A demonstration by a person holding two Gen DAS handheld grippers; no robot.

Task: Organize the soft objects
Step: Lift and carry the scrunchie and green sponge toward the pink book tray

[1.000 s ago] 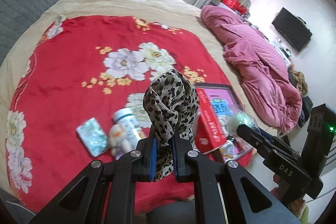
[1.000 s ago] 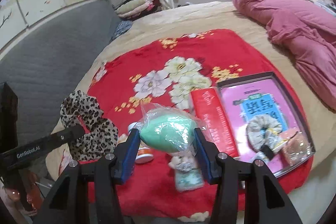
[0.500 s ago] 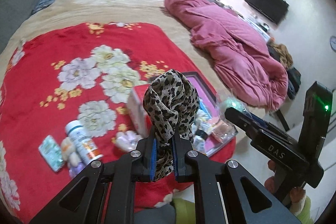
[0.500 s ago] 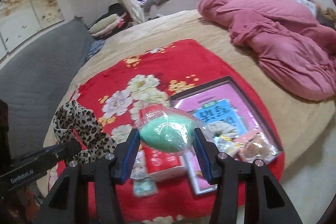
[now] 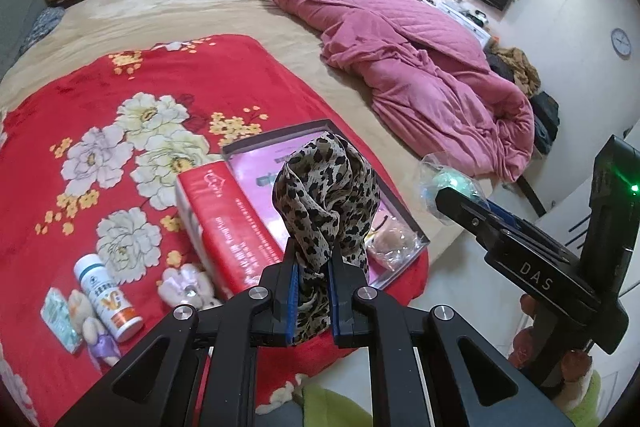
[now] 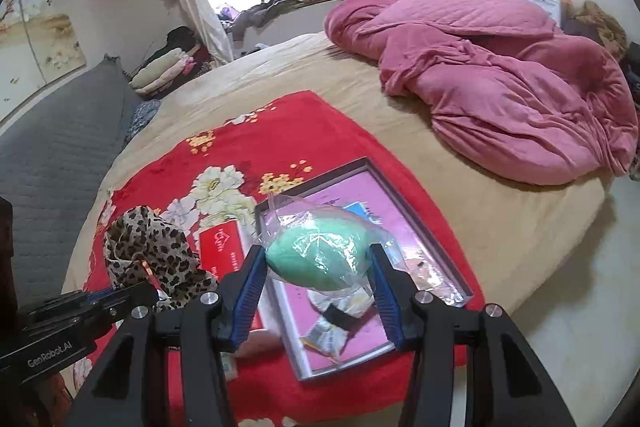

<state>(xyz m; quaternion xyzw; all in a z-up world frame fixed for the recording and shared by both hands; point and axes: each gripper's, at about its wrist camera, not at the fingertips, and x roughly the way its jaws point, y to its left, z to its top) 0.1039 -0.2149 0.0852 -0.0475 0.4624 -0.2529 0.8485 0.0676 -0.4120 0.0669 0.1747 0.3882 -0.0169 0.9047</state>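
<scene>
In the left wrist view, the left gripper (image 5: pixel 312 277) was seen clamped nearly closed on a leopard-print scrunchie (image 5: pixel 326 199), whose fabric stood up above the blue pads and hung a little below them. Behind it, on a red floral blanket (image 5: pixel 132 83), a shallow tray (image 5: pixel 280 139) with a pink printed bottom was shown, and a red box (image 5: pixel 228 223) lay just beside the tray's left edge. Only this view showed the small things at the blanket's near left: a white bottle (image 5: pixel 107 297), a small plush toy (image 5: pixel 90 323), a green packet (image 5: pixel 60 319) and a pale plush piece (image 5: pixel 184 287). A wrapped pinkish item (image 5: pixel 390 241) was seen in the tray's near corner. The right gripper (image 5: pixel 460 199) was seen from the side at the right edge, so its jaw gap could not be judged there; a green sponge in clear wrap (image 5: pixel 450 183) showed at its tip.

In the right wrist view, the right gripper (image 6: pixel 318 277) was shown partly open, its blue pads pressed on either side of the green sponge in clear wrap (image 6: pixel 320 255), held above the tray (image 6: pixel 436 239). More of the tray's contents were visible here, including a pale scrunchie with a black band (image 6: pixel 338 311). The leopard-print scrunchie (image 6: pixel 156 251) appeared at the left in the left gripper (image 6: pixel 132 297). A pink quilt (image 6: pixel 500 79) lay bunched well apart on the bed.
</scene>
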